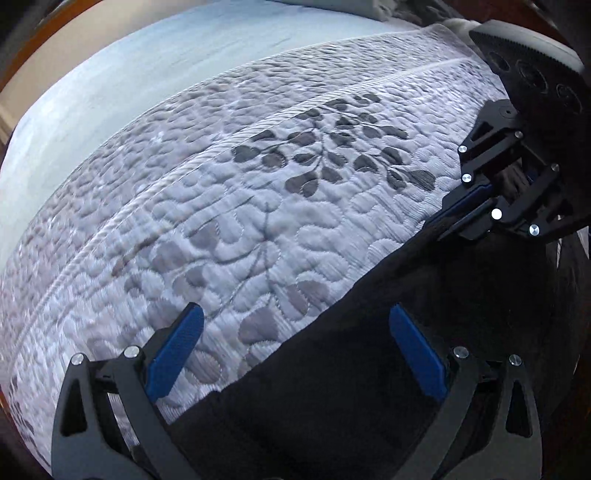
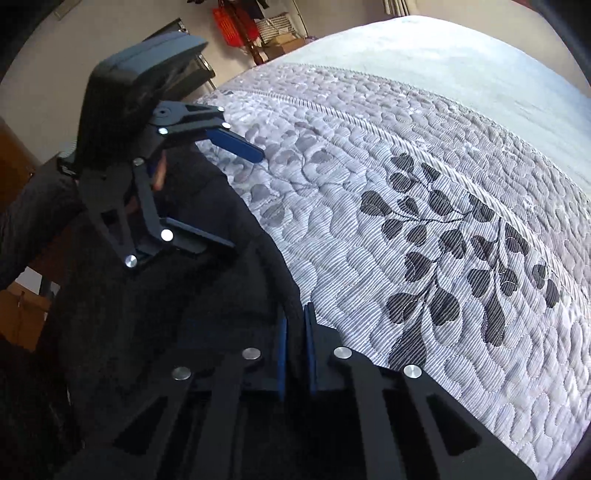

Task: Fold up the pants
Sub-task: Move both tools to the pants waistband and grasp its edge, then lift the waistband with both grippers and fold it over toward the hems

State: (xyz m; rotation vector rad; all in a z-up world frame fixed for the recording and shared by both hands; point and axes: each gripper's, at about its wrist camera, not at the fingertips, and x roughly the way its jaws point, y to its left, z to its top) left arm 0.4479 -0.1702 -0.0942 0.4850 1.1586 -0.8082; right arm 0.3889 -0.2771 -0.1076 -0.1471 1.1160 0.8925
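On top of the quilted mattress (image 1: 229, 206), the black pants (image 1: 369, 387) lie along its near edge. Left gripper (image 1: 295, 332) hovers w/ fingers wide apart, one blue pad (image 1: 173, 354) over the mattress, the other over the pants' edge; nothing between them. Right gripper (image 2: 295, 339) has its fingers pressed together on a fold of the pants (fabric pinched between the blue pads). Behind the mattress: a red basket (image 2: 229, 26) & a wire rack (image 2: 273, 26) by the wall.
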